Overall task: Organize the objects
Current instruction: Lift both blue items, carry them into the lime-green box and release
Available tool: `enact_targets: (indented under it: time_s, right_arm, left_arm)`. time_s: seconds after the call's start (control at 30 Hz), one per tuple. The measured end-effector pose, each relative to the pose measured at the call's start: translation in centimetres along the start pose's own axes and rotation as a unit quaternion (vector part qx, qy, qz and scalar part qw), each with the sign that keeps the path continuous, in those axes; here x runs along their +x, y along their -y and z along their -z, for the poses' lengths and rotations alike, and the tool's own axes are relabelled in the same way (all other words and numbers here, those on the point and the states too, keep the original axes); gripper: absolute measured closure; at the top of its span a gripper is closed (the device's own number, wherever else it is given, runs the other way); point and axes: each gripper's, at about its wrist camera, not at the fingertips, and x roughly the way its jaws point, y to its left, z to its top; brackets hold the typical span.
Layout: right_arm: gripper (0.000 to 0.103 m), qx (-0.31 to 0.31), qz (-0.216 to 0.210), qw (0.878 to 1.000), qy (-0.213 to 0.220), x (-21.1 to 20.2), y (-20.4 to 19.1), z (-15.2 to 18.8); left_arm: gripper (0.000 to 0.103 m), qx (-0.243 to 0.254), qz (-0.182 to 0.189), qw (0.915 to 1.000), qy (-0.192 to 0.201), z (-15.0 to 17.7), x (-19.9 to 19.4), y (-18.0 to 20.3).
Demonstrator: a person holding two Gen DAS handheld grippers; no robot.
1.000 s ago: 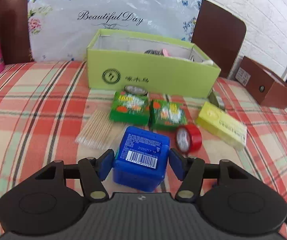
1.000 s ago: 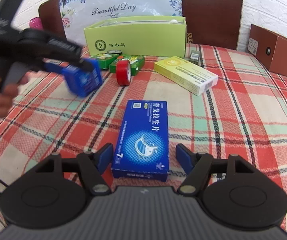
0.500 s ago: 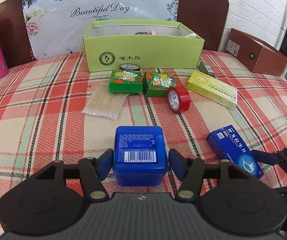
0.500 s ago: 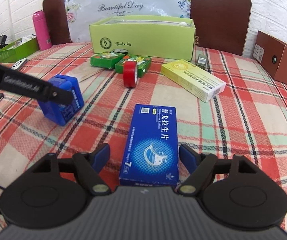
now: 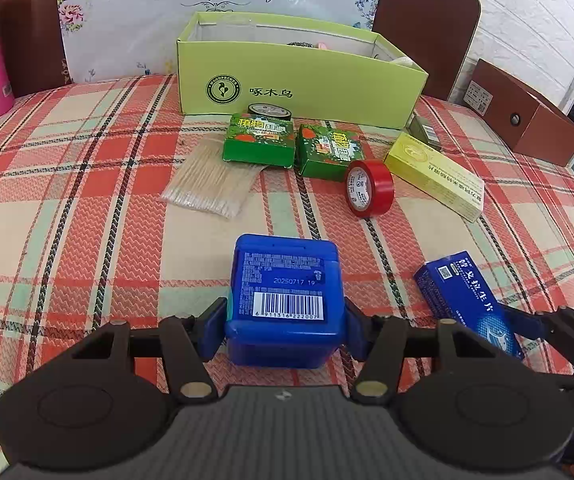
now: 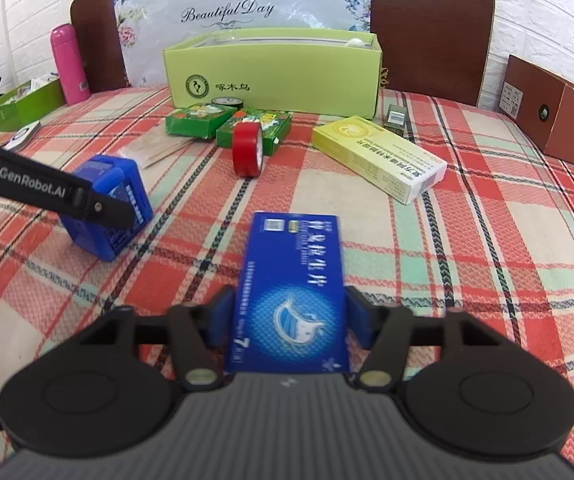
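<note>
A blue plastic tub (image 5: 283, 300) with a barcode label rests on the plaid cloth. My left gripper (image 5: 285, 320) is closing, and both pads press its sides. The right wrist view shows that tub (image 6: 107, 204) at the left behind a left finger (image 6: 87, 200). My right gripper (image 6: 289, 316) is closing too, its pads against the long edges of a flat blue medicine carton (image 6: 291, 280), which looks blurred. The left wrist view has this carton (image 5: 467, 304) at the lower right. An open light-green box (image 5: 299, 76) stands at the back.
Between me and the green box (image 6: 271, 76) lie two small green cartons (image 5: 259, 140), a red tape roll (image 5: 369, 188), a yellow carton (image 5: 435, 176) and a bundle of thin sticks (image 5: 211, 184). A pink bottle (image 6: 69, 64) stands far left, a brown box (image 6: 555, 108) far right.
The right jaws have closed from wide apart onto the blue carton. The left pads have closed the small gap to the tub. The left gripper has settled nearer me since a second ago.
</note>
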Motion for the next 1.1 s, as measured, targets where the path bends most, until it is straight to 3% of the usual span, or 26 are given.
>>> enact_targets:
  time_s: [0.23,0.43,0.77,1.1]
  right_arm:
    - [0.048,0.014,-0.024,0.999,0.022,-1.6,0.3,-0.7]
    - [0.048,0.016,-0.043,0.996,0.072,-3.7,0.7,-4.0]
    - [0.048,0.003,-0.040,0.989,0.142,-3.1,2.0,-12.2]
    - [0.048,0.001,-0.003,0.987,0.160,3.7,5.0,-20.3]
  left_arm:
    - [0.044,0.000,0.020,0.9998,0.009,-0.4,-1.4,0.4]
    - [0.044,-0.002,0.042,0.9980,0.048,-2.8,-3.9,0.8]
    - [0.044,-0.007,0.064,0.9900,0.125,-11.4,-5.9,1.4]
    - [0.044,-0.034,0.089,0.9871,0.129,-20.3,-1.1,2.3]
